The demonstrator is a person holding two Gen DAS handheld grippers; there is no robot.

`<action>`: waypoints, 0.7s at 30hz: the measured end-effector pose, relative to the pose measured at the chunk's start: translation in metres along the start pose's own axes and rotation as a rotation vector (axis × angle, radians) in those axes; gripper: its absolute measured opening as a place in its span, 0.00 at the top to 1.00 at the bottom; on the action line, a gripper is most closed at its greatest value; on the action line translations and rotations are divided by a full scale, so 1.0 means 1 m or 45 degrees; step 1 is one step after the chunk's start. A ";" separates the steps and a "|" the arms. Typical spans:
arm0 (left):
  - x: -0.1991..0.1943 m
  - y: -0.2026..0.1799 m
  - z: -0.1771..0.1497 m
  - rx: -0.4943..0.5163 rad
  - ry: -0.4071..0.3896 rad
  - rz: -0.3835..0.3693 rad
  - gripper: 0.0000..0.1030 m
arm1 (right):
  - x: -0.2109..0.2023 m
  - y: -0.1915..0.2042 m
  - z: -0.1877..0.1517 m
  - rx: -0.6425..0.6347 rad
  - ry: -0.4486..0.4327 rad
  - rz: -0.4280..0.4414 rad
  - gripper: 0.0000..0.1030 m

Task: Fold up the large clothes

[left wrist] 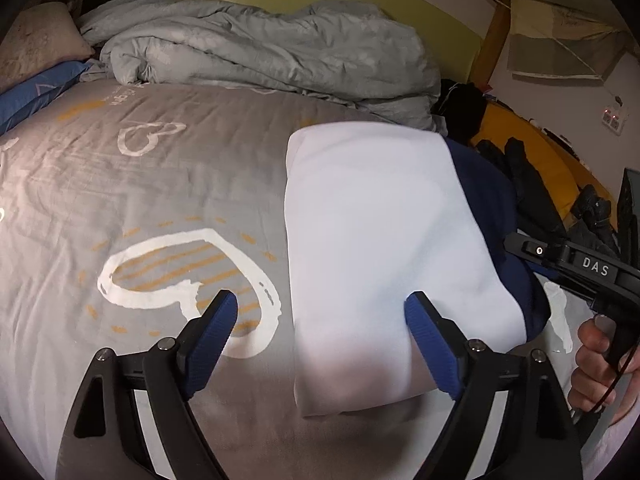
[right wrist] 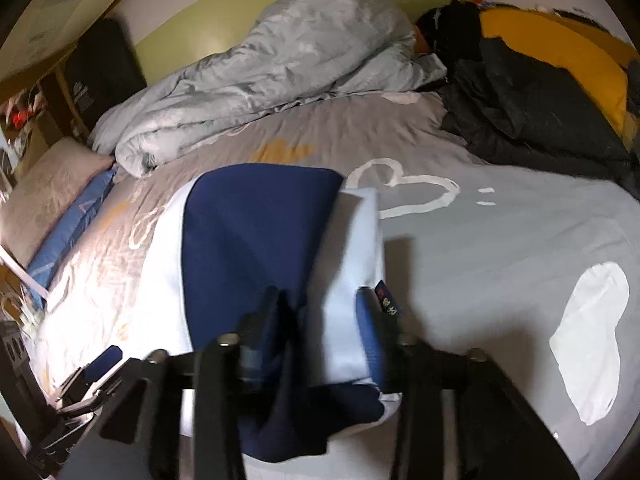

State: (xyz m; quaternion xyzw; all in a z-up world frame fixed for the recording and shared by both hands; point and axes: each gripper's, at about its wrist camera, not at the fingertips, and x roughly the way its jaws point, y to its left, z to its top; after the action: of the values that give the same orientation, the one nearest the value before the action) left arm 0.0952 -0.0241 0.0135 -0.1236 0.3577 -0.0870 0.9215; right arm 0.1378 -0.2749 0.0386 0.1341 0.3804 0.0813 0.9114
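A folded white and navy garment (left wrist: 372, 232) lies on the grey heart-print bedsheet (left wrist: 140, 200). My left gripper (left wrist: 322, 318) is open wide over the garment's near left edge. Its right finger (left wrist: 430, 332) is over the white cloth and its left finger over bare sheet. In the right wrist view the same garment (right wrist: 260, 232) shows navy on top with white borders. My right gripper (right wrist: 322, 314) is blurred and stands open, with the garment's near fold between its fingers. A hand (left wrist: 600, 344) holds the right gripper's body at the right edge of the left wrist view.
A crumpled grey duvet (left wrist: 260, 52) is heaped along the far side of the bed. A beige pillow (right wrist: 44, 192) and a blue pillow (right wrist: 76, 224) lie at the left. A dark jacket (right wrist: 520, 112) rests against something yellow (right wrist: 560, 52) at the far right.
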 end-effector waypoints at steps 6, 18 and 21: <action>0.000 0.001 0.015 -0.044 0.015 -0.093 0.17 | -0.008 -0.012 0.004 0.008 0.023 0.014 0.35; 0.091 0.051 0.021 -0.518 0.431 -0.569 0.01 | 0.056 -0.045 -0.005 0.210 0.354 0.422 0.18; 0.091 0.053 0.021 -0.534 0.397 -0.619 0.18 | 0.069 -0.045 -0.006 0.254 0.408 0.584 0.32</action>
State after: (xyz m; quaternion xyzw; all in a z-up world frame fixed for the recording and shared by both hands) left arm 0.1796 0.0070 -0.0446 -0.3767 0.4644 -0.2462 0.7628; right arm 0.1834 -0.2991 -0.0257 0.2909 0.4853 0.2676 0.7799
